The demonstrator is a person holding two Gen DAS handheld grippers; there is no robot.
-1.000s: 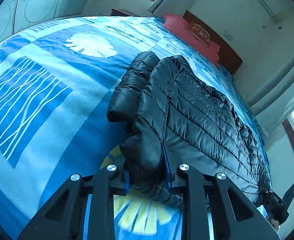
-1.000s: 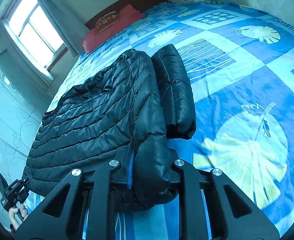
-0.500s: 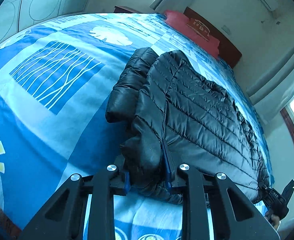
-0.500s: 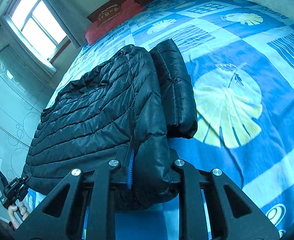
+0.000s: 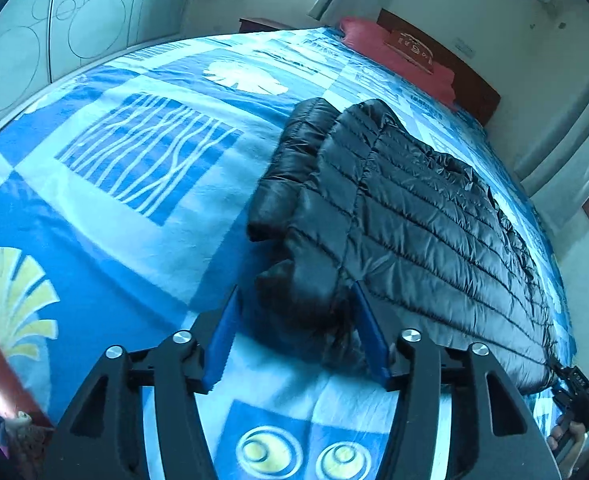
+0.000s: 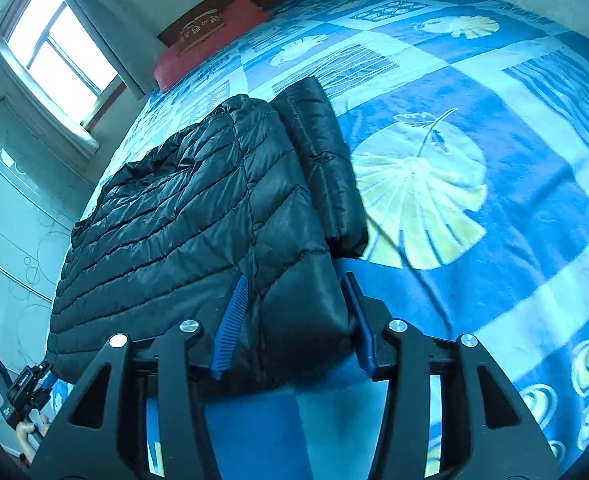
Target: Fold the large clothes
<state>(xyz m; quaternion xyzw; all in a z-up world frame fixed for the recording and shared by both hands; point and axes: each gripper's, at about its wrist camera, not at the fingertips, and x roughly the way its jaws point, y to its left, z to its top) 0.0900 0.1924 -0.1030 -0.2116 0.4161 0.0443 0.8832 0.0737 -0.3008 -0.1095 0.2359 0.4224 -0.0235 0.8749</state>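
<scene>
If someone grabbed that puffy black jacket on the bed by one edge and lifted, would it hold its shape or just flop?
The black jacket would probably flop: its folded sleeve already slumps over the bedspread. Its puffy quilting suggests it is light for its bulk. The shiny shell looks slippery, so folded layers may slide apart.

The jacket [image 5: 414,216] lies flat on the bed [image 5: 134,208], stretched along the bed's near edge. Its sleeve [image 5: 290,168] lies folded alongside it, on the side toward the middle of the bed. The pillow [image 5: 398,56] lies at the far end, against the headboard [image 5: 474,88]. One near corner of the jacket sits between the left gripper's [image 5: 298,336] fingers, the other between the right gripper's [image 6: 292,320] fingers. A window [image 6: 58,44] stands beyond the bed's head.
</scene>
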